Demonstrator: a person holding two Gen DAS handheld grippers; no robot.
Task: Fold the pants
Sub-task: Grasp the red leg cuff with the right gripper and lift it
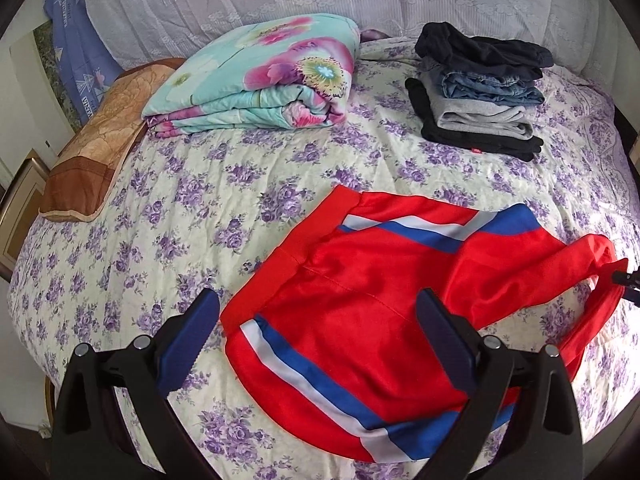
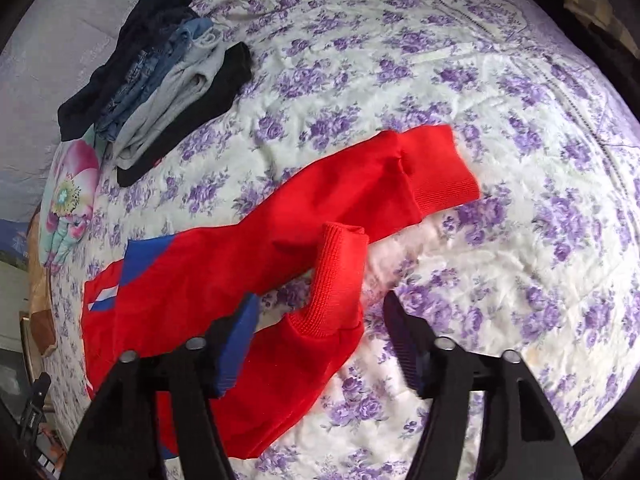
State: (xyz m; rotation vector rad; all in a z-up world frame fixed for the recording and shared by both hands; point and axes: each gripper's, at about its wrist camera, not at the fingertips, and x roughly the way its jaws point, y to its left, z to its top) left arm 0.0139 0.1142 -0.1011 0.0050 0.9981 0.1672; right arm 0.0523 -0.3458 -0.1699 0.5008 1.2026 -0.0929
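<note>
Red pants [image 1: 360,280] with blue and white side stripes lie spread on the purple-flowered bedsheet [image 1: 180,208]. In the left wrist view my left gripper [image 1: 320,320] is open and hovers over the waistband [image 1: 280,256] end, with nothing between its fingers. In the right wrist view the two legs [image 2: 240,248] run toward me. One ribbed cuff [image 2: 436,168] lies flat farther off. The nearer cuff [image 2: 340,264] is bunched up between the fingers of my right gripper [image 2: 320,324]. Those jaws stand apart, and sheet shows between the cuff and the right finger [image 2: 400,332], which is blurred.
A stack of folded dark, denim and grey clothes [image 1: 480,92] sits at the back right of the bed. A folded flowered quilt [image 1: 260,76] and a brown pillow [image 1: 100,140] lie at the back left. The bed's edge drops away on the left.
</note>
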